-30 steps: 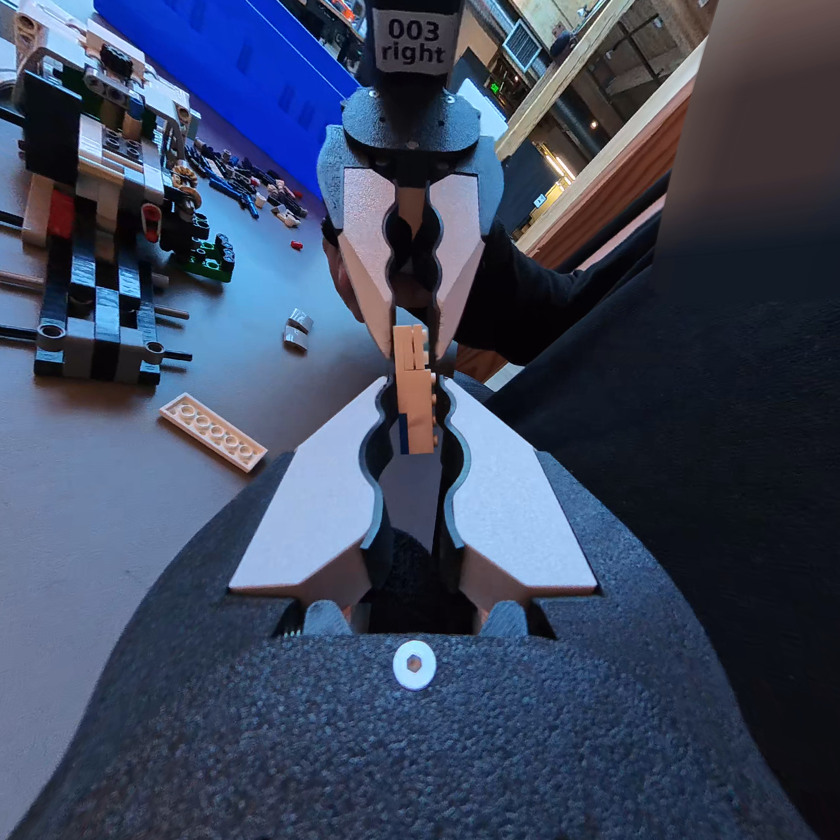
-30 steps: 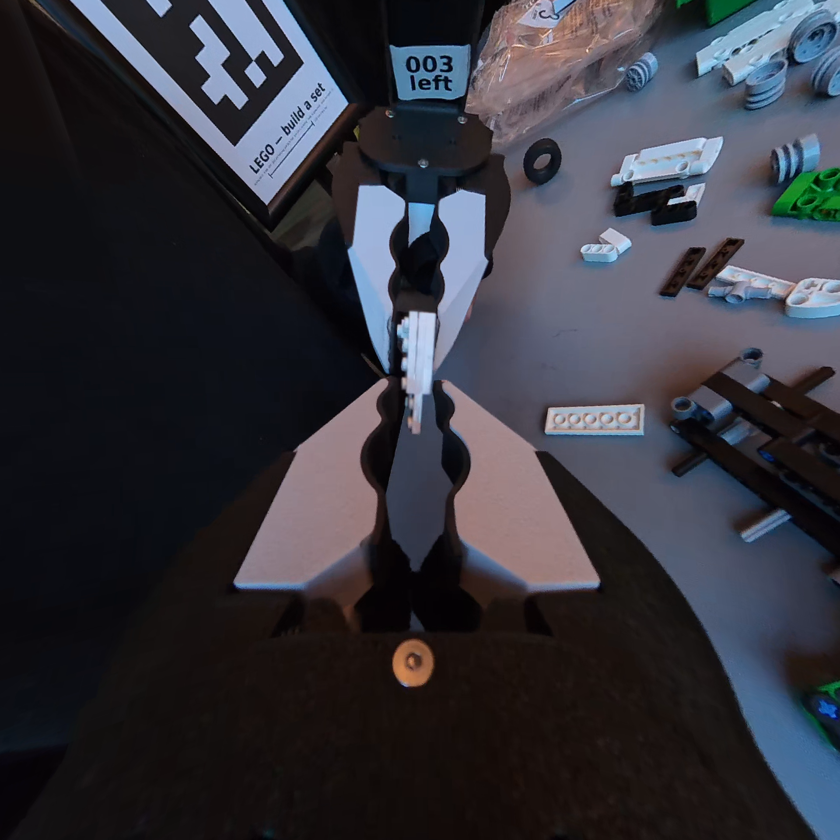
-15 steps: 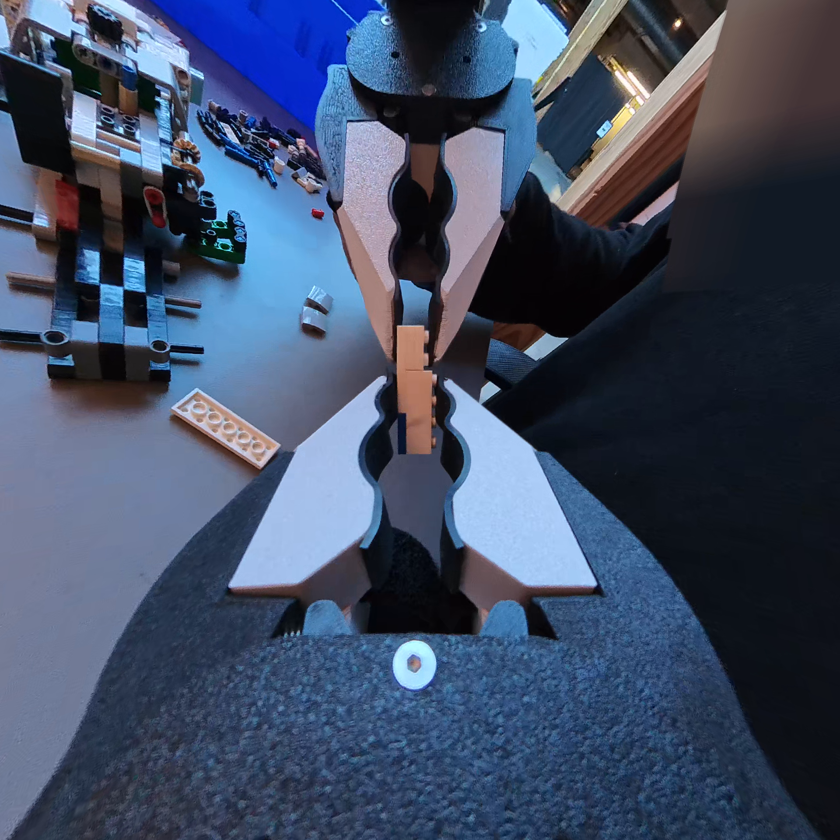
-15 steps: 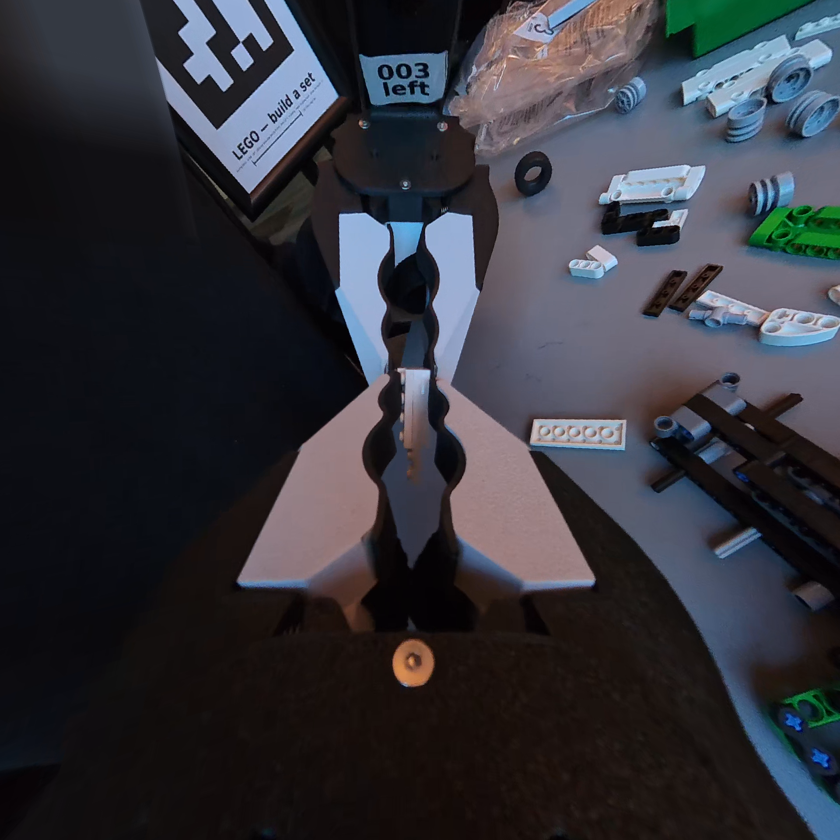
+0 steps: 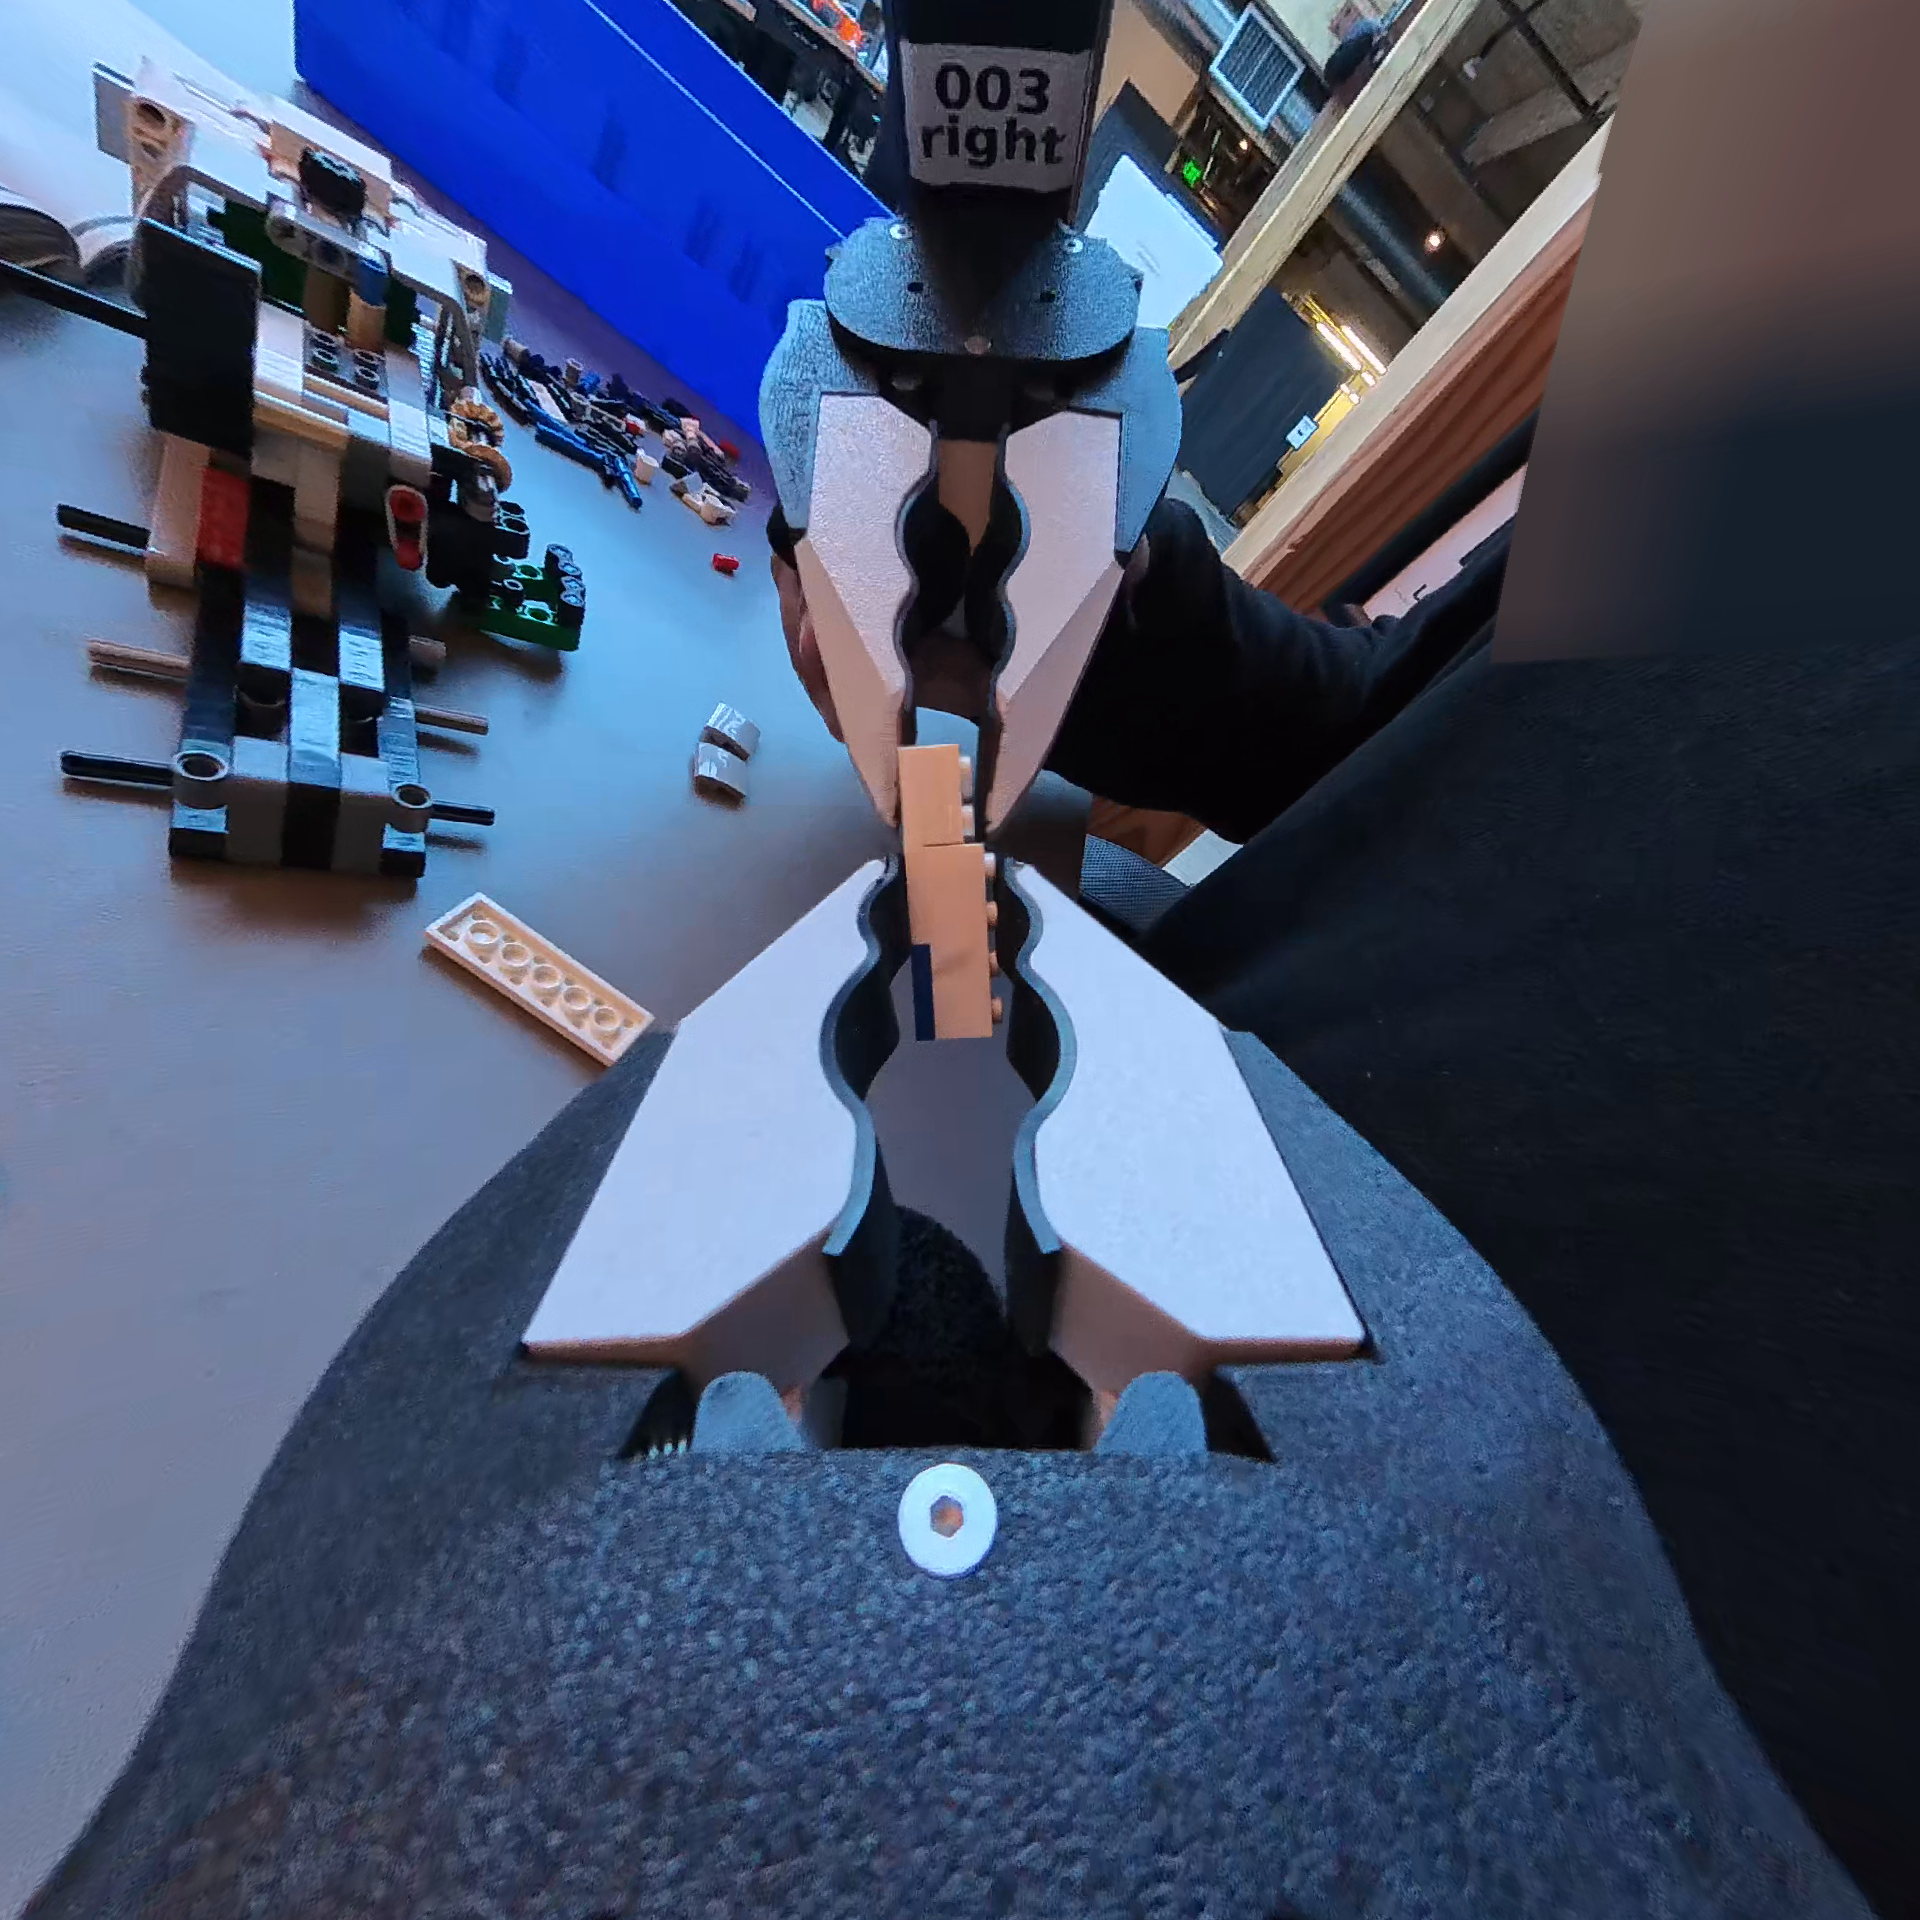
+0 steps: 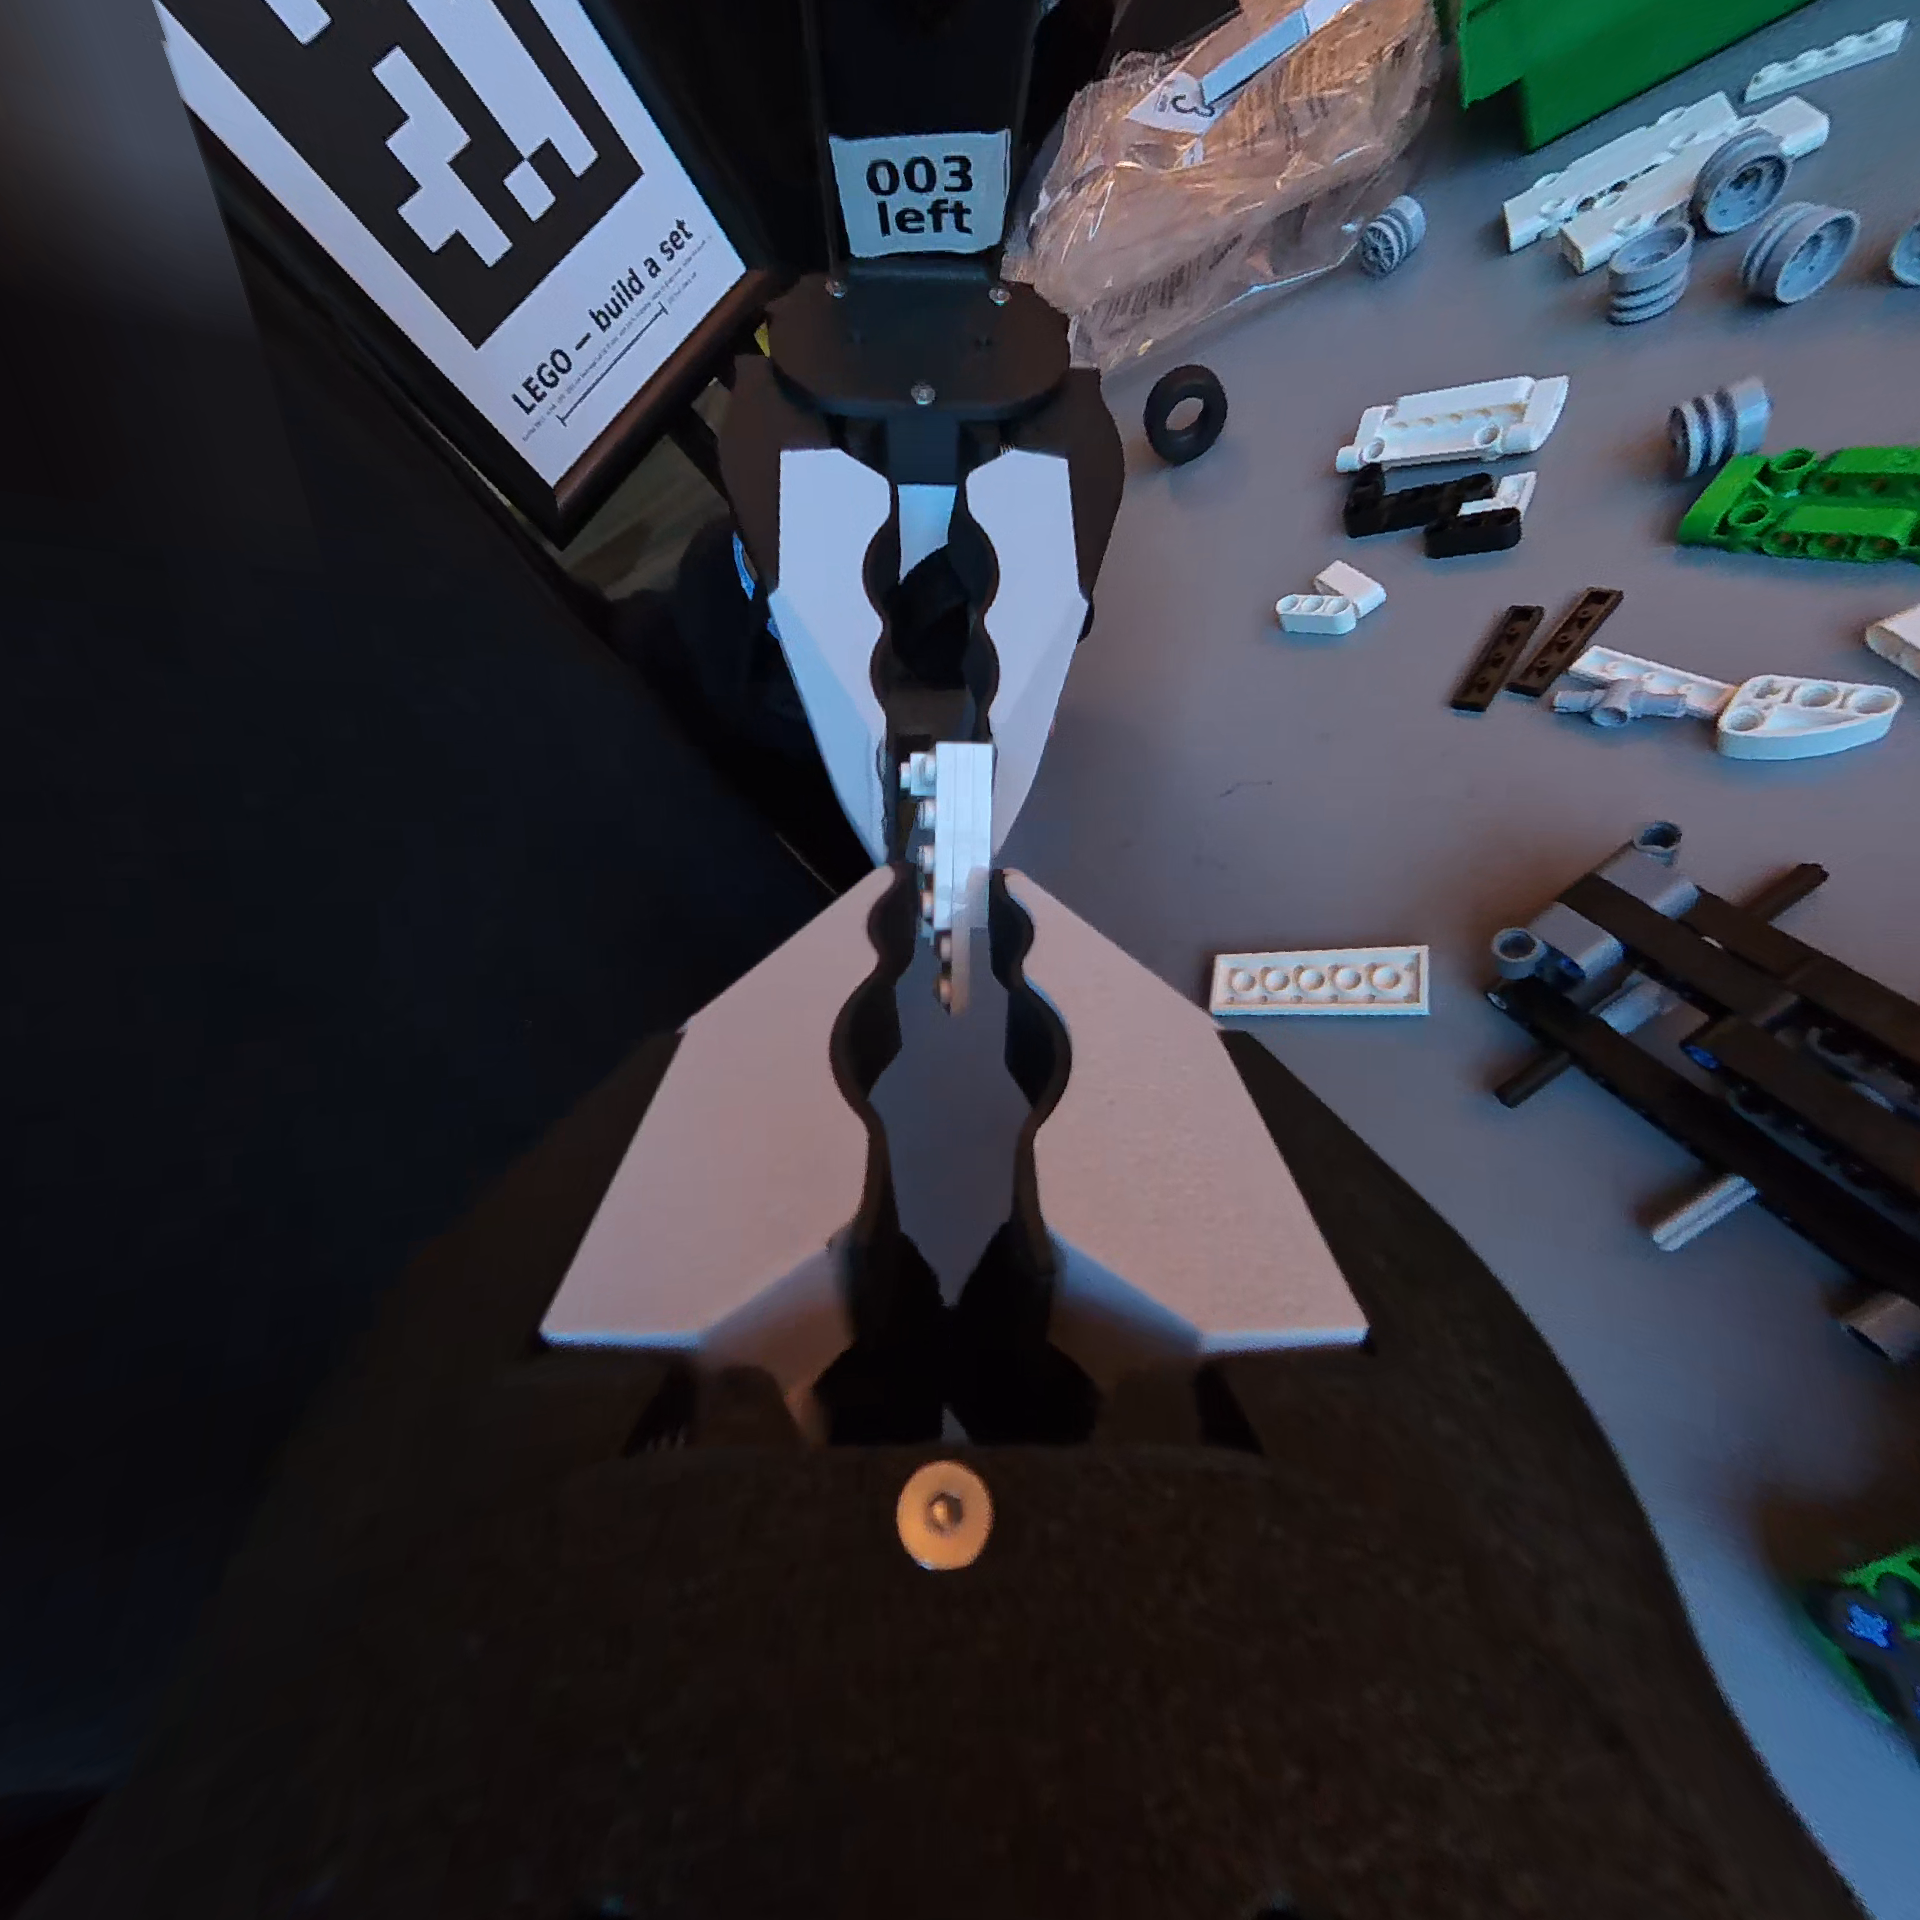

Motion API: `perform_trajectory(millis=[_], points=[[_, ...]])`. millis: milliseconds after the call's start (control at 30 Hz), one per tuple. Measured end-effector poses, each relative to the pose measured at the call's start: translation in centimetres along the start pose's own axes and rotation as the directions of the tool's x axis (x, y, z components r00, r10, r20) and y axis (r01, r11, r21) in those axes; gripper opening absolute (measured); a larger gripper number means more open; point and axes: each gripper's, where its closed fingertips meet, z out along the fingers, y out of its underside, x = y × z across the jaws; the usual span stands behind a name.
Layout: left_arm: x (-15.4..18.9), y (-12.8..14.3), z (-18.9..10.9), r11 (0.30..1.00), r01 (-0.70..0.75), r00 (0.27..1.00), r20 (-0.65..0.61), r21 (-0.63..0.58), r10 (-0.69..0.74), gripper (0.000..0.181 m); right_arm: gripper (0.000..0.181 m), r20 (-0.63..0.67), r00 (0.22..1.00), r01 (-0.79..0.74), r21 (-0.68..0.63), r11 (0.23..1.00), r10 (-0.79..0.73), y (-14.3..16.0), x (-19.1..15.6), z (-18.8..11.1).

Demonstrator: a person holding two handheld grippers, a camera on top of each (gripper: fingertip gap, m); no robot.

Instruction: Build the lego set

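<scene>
A small stack of white lego plates [image 5: 945, 935] hangs above the table edge between two grippers that face each other tip to tip. My left gripper [image 5: 948, 878] is shut on its near end. My right gripper [image 5: 940, 821] comes in from the far side and is shut on the other end. In the right wrist view the right gripper [image 6: 948, 883] holds the same white plates [image 6: 961, 831], studs to the left, with the left gripper [image 6: 940, 831] opposite. The part-built car chassis [image 5: 301, 582] lies on the table, also in the right wrist view [image 6: 1714, 1039].
A loose white long plate [image 5: 535, 977] [image 6: 1320, 980] lies near the chassis. Two small grey pieces [image 5: 727, 748], a pile of small parts [image 5: 613, 436] and a blue box [image 5: 582, 187] lie beyond. Grey wheels [image 6: 1766, 239], green parts [image 6: 1808, 509], a plastic bag [image 6: 1226, 177] and a framed sign [image 6: 468, 208] are on the right gripper's side. Only a small space, under 4 cm, lies between the two pairs of fingers.
Half a second ago the two grippers were pushed closer together along the plates. Now they have drawn back a little, both still holding the white plates.
</scene>
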Motion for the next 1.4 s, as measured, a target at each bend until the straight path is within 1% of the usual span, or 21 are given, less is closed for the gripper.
perform_trajectory(millis=[67, 133, 200, 300, 467, 567, 633, 700, 800, 867, 967, 1033, 1133, 1167, 1200, 1267, 1333, 1367, 1400], points=[[0.0, 0.2, 0.1, 1.0, -0.005, 1.0, 0.006, -0.01, 0.005, 0.014, 0.012, 0.002, 1.0, 0.011, -0.025, 1.0, -0.011, 0.2, -0.1, 0.2], [0.1, 0.3, 0.1, 1.0, -0.005, 1.0, 0.001, -0.011, 0.005, 0.014, 0.011, -0.007, 0.998, 0.055, -0.04, 0.998, -0.055, 0.4, -0.2, 0.2], [0.3, 0.2, 0.1, 1.0, -0.001, 1.0, -0.005, 0.001, 0.001, 0.014, 0.011, 0.003, 0.999, 0.05, -0.042, 0.998, -0.05, 0.3, -0.4, 0.1], [0.0, 0.0, -0.1, 1.0, 0.013, 1.0, 0.005, 0.009, -0.014, 0.014, 0.011, 0.01, 1.0, 0.028, -0.015, 0.999, -0.028, 0.1, -0.1, 0.2], [-0.3, -0.4, -0.3, 0.997, 0.058, 0.998, 0.008, 0.042, -0.058, 0.014, 0.016, -0.053, 0.998, 0.023, 0.036, 0.999, -0.021, -0.8, 0.5, -0.1], [0.0, 0.1, 0.1, 0.999, 0.028, 0.999, 0.017, 0.018, -0.028, 0.014, 0.02, -0.017, 1.0, -0.01, 0.096, 0.995, 0.011, -1.6, 0.1, -0.5], [0.4, 0.1, 0.4, 1.0, 0.024, 1.0, 0.003, 0.015, -0.025, 0.014, 0.018, -0.025, 1.0, -0.001, 0.074, 0.997, 0.003, -1.2, 0.1, -0.1], [0.5, 0.2, 0.7, 1.0, 0.021, 1.0, 0.001, 0.007, -0.021, 0.014, 0.015, -0.001, 1.0, -0.01, 0.053, 0.999, 0.01, -0.9, -0.3, 0.3], [0.8, 0.2, 0.8, 1.0, 0.02, 1.0, 0.0, 0.008, -0.02, 0.014, 0.011, 0.029, 0.999, -0.018, 0.071, 0.997, 0.016, -0.8, -0.8, 0.4], [1.0, 0.1, 1.0, 1.0, 0.01, 1.0, 0.0, 0.007, -0.01, 0.014, 0.01, 0.019, 1.0, 0.023, 0.071, 0.997, -0.024, -0.7, -1.1, 0.2], [1.0, -0.3, 0.9, 1.0, 0.012, 1.0, 0.005, 0.021, -0.013, 0.014, 0.011, 0.037, 0.999, -0.021, 0.104, 0.994, 0.017, -1.1, -1.1, 0.1], [0.9, -0.7, 0.7, 0.998, 0.029, 1.0, -0.008, 0.047, -0.029, 0.014, 0.01, 0.022, 0.999, -0.03, 0.144, 0.989, 0.027, -1.6, -0.8, 0.1], [0.5, -1.0, 0.2, 0.995, 0.066, 0.998, -0.013, 0.08, -0.065, 0.014, 0.016, -0.02, 0.999, -0.026, 0.196, 0.98, 0.03, -2.1, -0.3, -0.6], [0.2, -0.8, 0.0, 0.995, 0.07, 0.997, 0.008, 0.074, -0.071, 0.014, 0.019, -0.037, 0.999, -0.033, 0.187, 0.982, 0.04, -1.9, -0.1, -0.9], [-0.3, -0.5, -0.1, 0.997, 0.062, 0.997, 0.049, 0.055, -0.064, 0.014, 0.022, -0.066, 0.997, -0.024, 0.146, 0.989, 0.034, -1.3, 0.1, -1.1], [-0.8, 0.3, -0.1, 0.999, 0.013, 0.993, 0.12, -0.031, -0.009, 0.014, 0.025, -0.128, 0.99, 0.059, -0.025, 0.998, -0.061, 0.3, -0.2, -0.8], [-1.1, 0.8, -0.1, 0.986, -0.071, 0.978, 0.183, -0.151, 0.099, 0.014, 0.028, -0.231, 0.955, 0.131, -0.226, 0.965, -0.184, 1.5, 0.6, -0.7], [-1.2, 1.0, -0.1, 0.968, -0.121, 0.963, 0.21, -0.22, 0.168, 0.014, 0.034, -0.253, 0.937, 0.158, -0.303, 0.94, -0.239, 1.7, 0.7, -0.6], [-1.5, 1.1, -0.1, 0.943, -0.169, 0.941, 0.239, -0.286, 0.241, 0.014, 0.033, -0.268, 0.919, 0.188, -0.35, 0.918, -0.29, 1.4, 0.8, -0.6]])
